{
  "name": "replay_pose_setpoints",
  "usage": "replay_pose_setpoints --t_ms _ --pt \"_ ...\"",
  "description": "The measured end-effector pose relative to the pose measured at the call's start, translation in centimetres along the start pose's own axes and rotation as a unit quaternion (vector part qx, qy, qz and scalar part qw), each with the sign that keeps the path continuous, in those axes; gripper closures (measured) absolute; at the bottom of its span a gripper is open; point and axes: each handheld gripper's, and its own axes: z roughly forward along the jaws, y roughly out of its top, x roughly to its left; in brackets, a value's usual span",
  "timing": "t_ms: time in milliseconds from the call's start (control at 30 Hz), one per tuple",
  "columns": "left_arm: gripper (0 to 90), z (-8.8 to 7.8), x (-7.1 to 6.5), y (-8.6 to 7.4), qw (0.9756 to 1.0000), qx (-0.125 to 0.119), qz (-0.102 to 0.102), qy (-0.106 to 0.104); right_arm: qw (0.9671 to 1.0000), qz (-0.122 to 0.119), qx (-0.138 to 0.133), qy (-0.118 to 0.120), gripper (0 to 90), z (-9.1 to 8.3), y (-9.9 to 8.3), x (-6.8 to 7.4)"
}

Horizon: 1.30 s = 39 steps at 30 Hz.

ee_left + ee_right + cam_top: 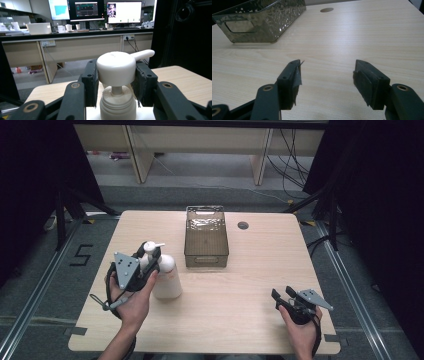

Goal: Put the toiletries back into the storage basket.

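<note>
At the tabletop's (225,290) left side stands a white pump bottle (166,276), its pump head clamped between the jaws of the left hand-held gripper (148,261), while the right hand-held gripper (281,296) rests near the right edge, jaws apart, with a clear bin (206,256) farther back.

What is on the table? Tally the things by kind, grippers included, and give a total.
Pump bottle, white: 1
Bin, clear smoky plastic: 1
Grippers: 2 (left gripper clamped on the bottle's pump head, right gripper open over bare wood)
Total: 4
</note>
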Motion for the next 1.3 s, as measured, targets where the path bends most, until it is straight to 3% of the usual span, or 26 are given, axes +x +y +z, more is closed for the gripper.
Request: replay_pose_setpoints --t_ms 400,833,1033,1300 --pt "58.9 1.0 -0.9 2.2 0.9998 -0.019 0.001 -0.008 0.9999 0.006 0.008 -0.003 39.7 -0.2 0.0 0.1" --pt "58.9 2.4 -2.0 3.4 0.9995 -0.028 0.003 -0.015 0.9999 0.007 0.013 -0.008 39.7 -0.2 0.1 0.2" --pt "58.9 2.9 -2.5 3.9 0.9994 -0.032 0.001 -0.017 1.0 0.003 0.001 0.0 39.7 -0.1 0.0 0.0" --pt "58.9 3.7 -3.4 4.5 0.9992 -0.036 0.002 -0.018 0.9999 0.008 0.01 -0.003 39.7 -0.2 0.1 0.1"
